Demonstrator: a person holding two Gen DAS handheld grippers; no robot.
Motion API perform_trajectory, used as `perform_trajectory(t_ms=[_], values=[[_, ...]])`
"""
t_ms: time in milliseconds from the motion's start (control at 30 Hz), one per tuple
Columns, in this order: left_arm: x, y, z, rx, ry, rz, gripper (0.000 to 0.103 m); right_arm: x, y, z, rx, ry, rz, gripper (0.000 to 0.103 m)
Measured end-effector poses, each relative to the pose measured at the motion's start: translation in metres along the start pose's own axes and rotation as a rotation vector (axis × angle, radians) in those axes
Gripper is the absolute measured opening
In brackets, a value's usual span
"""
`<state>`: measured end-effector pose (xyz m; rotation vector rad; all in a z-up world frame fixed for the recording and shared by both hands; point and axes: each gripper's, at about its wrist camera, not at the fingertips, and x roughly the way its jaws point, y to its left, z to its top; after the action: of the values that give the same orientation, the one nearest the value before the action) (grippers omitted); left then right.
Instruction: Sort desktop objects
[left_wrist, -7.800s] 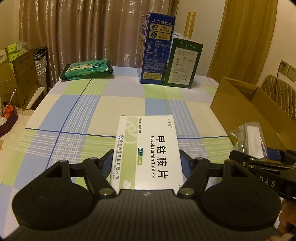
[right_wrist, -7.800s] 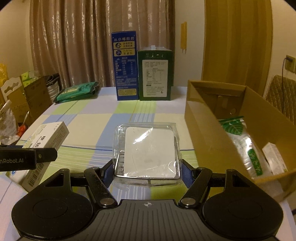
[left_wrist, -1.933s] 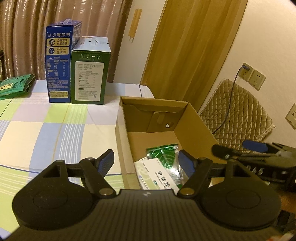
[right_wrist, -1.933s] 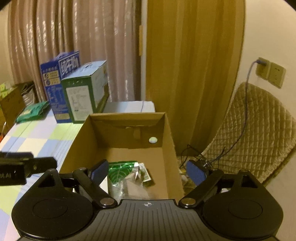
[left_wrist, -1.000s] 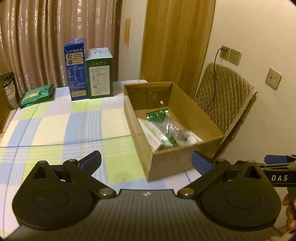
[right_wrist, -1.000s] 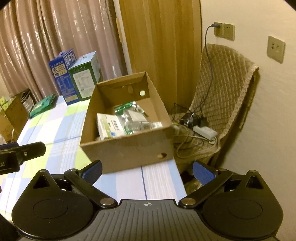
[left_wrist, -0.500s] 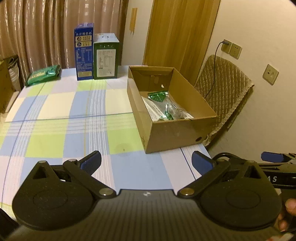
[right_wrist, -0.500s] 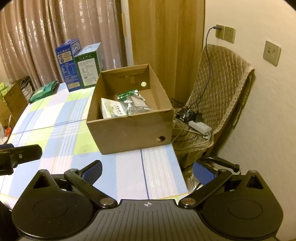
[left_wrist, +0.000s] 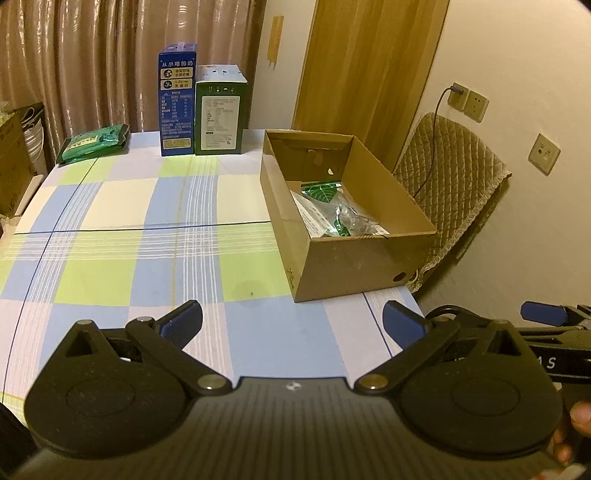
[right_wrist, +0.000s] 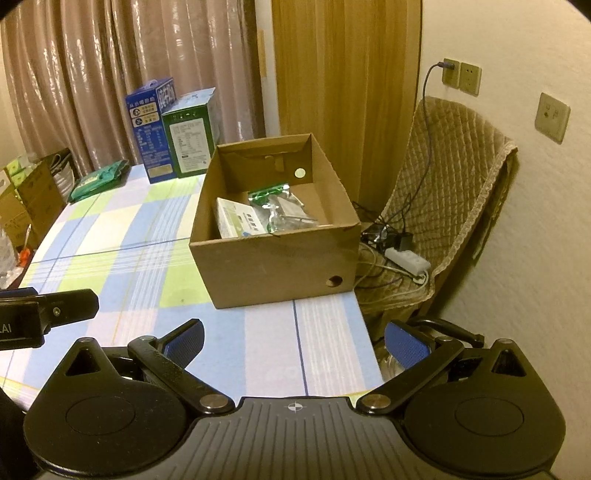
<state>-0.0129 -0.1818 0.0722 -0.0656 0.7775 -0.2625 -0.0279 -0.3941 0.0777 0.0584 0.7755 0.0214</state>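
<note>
**Hovering empty over the checked table**

Looking from left to right, the left wrist view takes in more of the checked tablecloth, with a green packet at its far corner, a blue milk carton and a green carton touching side by side. Only the right wrist view shows the white power strip on the quilted chair.

The cardboard box sits at the table's right edge, holding a white tablet box and crinkled clear bags with green leaf print.

The left gripper and right gripper both stand spread wide, holding nothing. Carton text is too small to read.
</note>
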Motion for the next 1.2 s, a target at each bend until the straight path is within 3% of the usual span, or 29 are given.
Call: perform_trajectory(t_ms=[1200], values=[[0.012,-0.001,-0.005,0.018,-0.005,0.016,0.102,0.012,-0.004,-0.005,0.004,0.019,0.01,0.101]])
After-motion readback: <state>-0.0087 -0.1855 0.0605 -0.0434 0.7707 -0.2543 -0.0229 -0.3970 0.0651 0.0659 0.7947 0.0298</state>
